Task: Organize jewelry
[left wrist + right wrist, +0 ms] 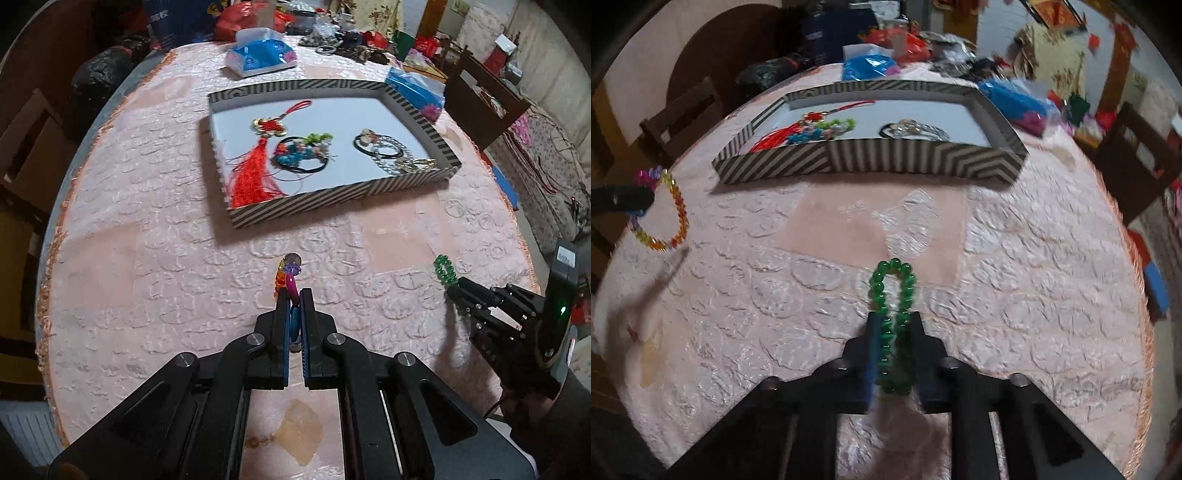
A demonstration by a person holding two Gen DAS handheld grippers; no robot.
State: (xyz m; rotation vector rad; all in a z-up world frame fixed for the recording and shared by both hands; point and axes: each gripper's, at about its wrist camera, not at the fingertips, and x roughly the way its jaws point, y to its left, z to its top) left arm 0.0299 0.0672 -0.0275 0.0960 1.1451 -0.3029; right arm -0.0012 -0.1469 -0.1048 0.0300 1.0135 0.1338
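Observation:
My left gripper (294, 291) is shut on a multicoloured bead bracelet (288, 273), which sticks out past the fingertips above the pink tablecloth; the right wrist view shows the same bracelet (674, 214) hanging as a loop at the far left. My right gripper (894, 315) is shut on a green bead bracelet (894, 295), squeezed into a narrow loop between the pads. From the left wrist view the right gripper (452, 290) sits low at the right with the green bracelet (443, 267) poking out. The striped tray (332, 201) lies beyond both, holding a red tassel knot (255, 173), flower hair ties and bead bracelets.
Two blue tissue packs (258, 53) and a pile of trinkets and bags crowd the table's far end. Dark wooden chairs (484, 99) stand at the right and left edges. Bare pink cloth (147, 277) stretches between the grippers and the striped tray (868, 160).

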